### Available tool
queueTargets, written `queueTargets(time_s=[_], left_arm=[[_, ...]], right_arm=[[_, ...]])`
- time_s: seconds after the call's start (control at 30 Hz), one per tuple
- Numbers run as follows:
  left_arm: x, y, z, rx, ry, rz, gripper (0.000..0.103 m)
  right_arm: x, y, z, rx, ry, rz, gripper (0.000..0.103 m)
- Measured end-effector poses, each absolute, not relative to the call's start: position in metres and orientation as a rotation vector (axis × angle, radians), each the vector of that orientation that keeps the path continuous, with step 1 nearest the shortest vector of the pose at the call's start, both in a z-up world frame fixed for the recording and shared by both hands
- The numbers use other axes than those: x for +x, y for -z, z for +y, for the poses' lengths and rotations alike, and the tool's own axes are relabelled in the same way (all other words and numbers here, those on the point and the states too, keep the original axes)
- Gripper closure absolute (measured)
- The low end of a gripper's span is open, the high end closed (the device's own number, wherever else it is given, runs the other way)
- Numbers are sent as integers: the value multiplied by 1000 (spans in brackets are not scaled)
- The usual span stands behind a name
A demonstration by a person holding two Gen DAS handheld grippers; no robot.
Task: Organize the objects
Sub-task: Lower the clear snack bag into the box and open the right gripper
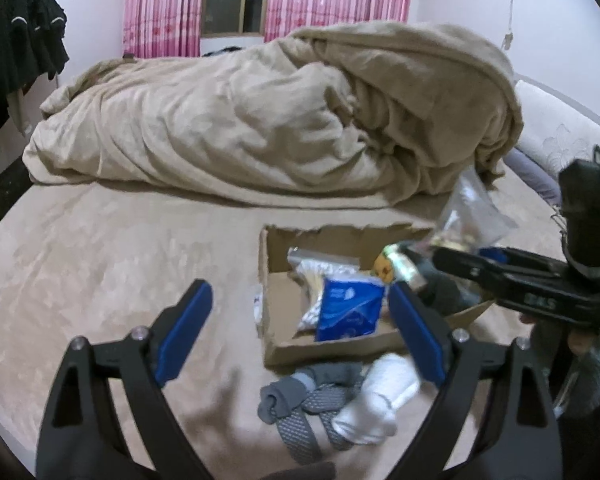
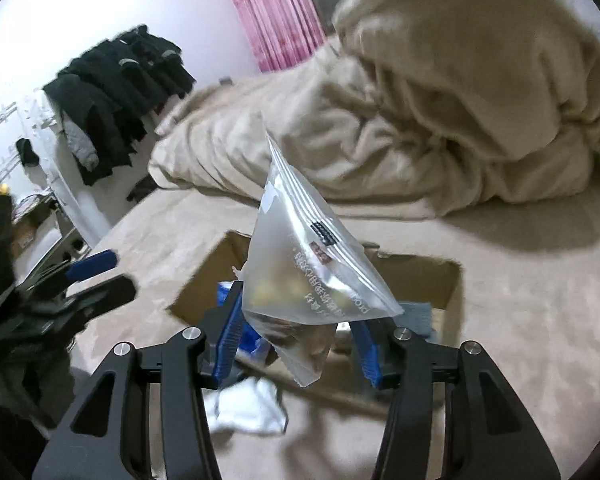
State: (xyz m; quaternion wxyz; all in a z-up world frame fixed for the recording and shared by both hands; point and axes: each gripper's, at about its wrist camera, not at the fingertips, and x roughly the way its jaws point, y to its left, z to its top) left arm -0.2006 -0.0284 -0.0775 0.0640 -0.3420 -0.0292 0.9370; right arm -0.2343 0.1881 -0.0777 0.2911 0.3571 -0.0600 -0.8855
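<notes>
A shallow cardboard box (image 1: pixel 276 350) lies on the bed and holds a blue packet (image 1: pixel 350 308), a clear bag of white bits (image 1: pixel 320 270) and a small yellow item (image 1: pixel 384 268). My left gripper (image 1: pixel 300 320) is open and empty, above the box's near edge. Grey socks (image 1: pixel 300 400) and a white sock (image 1: pixel 380 404) lie just before the box. My right gripper (image 2: pixel 296 328) holds a clear zip bag (image 2: pixel 304 280) over the box (image 2: pixel 444 280); its jaws stand apart around the bag's lower part. It also shows in the left wrist view (image 1: pixel 452 256) at the right.
A crumpled beige duvet (image 1: pixel 284 120) fills the back of the bed. Dark clothes (image 2: pixel 116 92) hang at the left by the wall. Pink curtains (image 1: pixel 332 0) flank a window. A pale pillow (image 1: pixel 556 132) lies at the right.
</notes>
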Motion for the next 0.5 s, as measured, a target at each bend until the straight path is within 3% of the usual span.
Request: queueTargets(time_s=[0.13,0.27,0.5], left_arm=[[-210,101,-40,-1097,-2826,-124,12],[-210,115,-49,-1129,-2828,-165,12],[-185,108,-54,-1109,-2832,-167,12]], right_arm=[[-243,104,178,1003,2369,-141,49],[-241,114,177,988,2398,-108,33],[-214,87,191,883,2475,-128,31]])
